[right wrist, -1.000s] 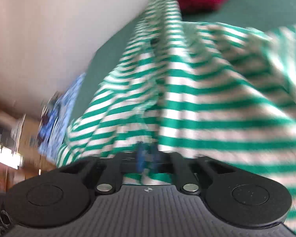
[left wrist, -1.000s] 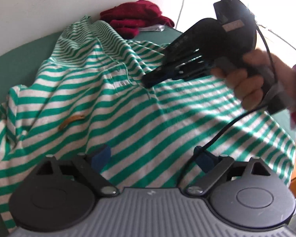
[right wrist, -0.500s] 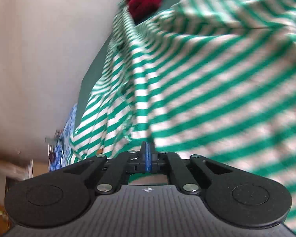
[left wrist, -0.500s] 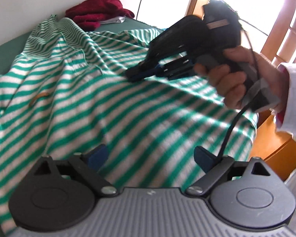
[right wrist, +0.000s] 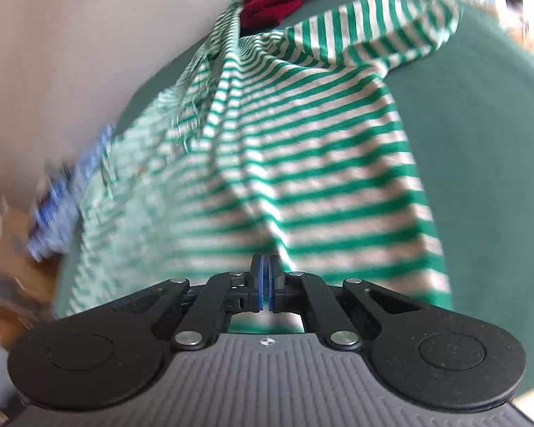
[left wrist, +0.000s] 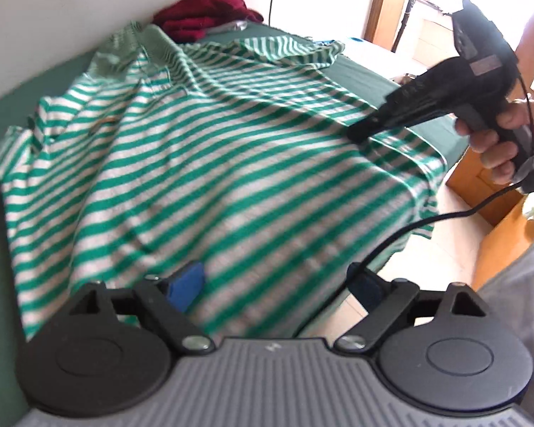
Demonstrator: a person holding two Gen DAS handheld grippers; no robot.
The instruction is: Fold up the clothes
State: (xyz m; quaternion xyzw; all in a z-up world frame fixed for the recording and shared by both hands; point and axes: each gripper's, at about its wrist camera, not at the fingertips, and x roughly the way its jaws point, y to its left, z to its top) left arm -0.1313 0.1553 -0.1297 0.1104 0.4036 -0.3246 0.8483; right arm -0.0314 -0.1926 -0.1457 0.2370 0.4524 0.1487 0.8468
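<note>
The green-and-white striped knit shirt (left wrist: 210, 163) lies on the dark green bed (left wrist: 373, 82), long axis from collar at 11 o'clock to hem at 5, overhanging the edge. The right gripper (right wrist: 267, 281) is clamped together on the hem; the left gripper (left wrist: 277, 284) is spread wide, closing, gripping nothing. Bare bed lies at 3 o'clock.

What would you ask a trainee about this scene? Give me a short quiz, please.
1. True or false: the left gripper has its jaws shut.
2. What colour are the stripes on the striped shirt? A red, B green, C blue.
3. In a word or two: which gripper pinches the striped shirt at its edge?

Key: 1 false, the jaws stand wide apart. 2 B. 3 the right gripper.
</note>
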